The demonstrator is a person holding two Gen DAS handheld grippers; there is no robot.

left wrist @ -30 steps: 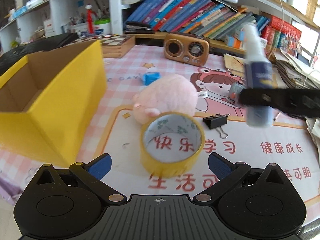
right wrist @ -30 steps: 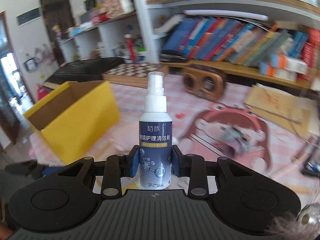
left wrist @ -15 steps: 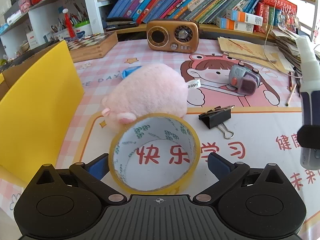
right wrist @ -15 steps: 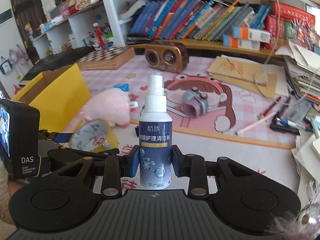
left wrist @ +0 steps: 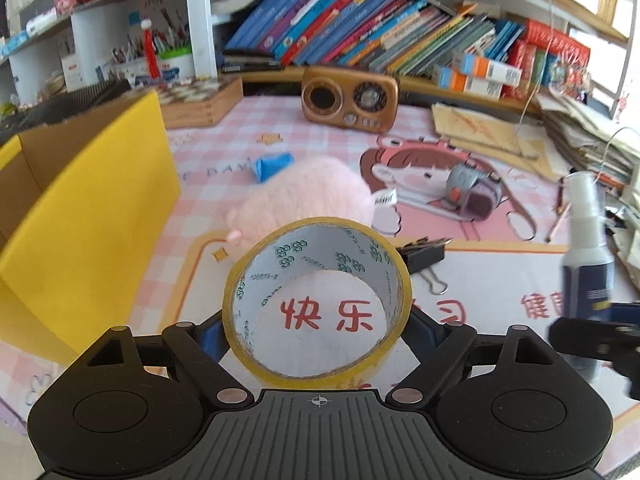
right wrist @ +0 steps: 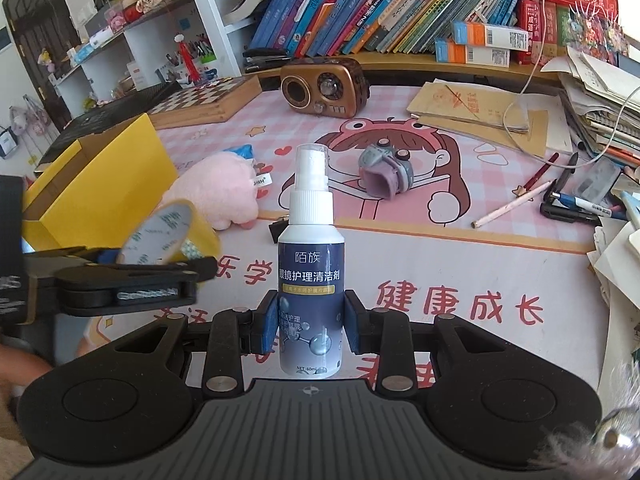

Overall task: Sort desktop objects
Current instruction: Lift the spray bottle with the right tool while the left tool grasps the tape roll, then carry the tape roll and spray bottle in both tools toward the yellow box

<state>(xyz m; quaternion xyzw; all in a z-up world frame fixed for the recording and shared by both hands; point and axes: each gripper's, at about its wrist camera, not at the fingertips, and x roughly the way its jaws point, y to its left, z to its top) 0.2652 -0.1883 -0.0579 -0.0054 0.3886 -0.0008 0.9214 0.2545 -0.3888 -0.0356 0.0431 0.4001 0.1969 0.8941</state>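
box: yellow box [left wrist: 92,216] sits far left of the tape roll, open top, nothing of mine in it that I can see.
left tongs: my left gripper [left wrist: 316,328] has just been closing; tape roll [left wrist: 318,304] sits between the pads, which look to be touching its outer wall on both sides. Calling it a grip on the roll, probably still light.
tape roll: standing on edge, hole facing me, axis running along my fingers. In the right wrist view it looks tipped and maybe just off the mat; can't tell for sure.
behind the roll: pink plush [left wrist: 308,196] just behind it, binder clip [left wrist: 426,258] just behind and right.
right tongs: my right gripper [right wrist: 308,326] is clenched on the spray bottle [right wrist: 310,280], upright, nozzle up, well right of the roll.
key relation: box lies left of the roll, so left hand is the nearer one.
next, my guess: carry roll left over the box rim, keeping clear of the plush.
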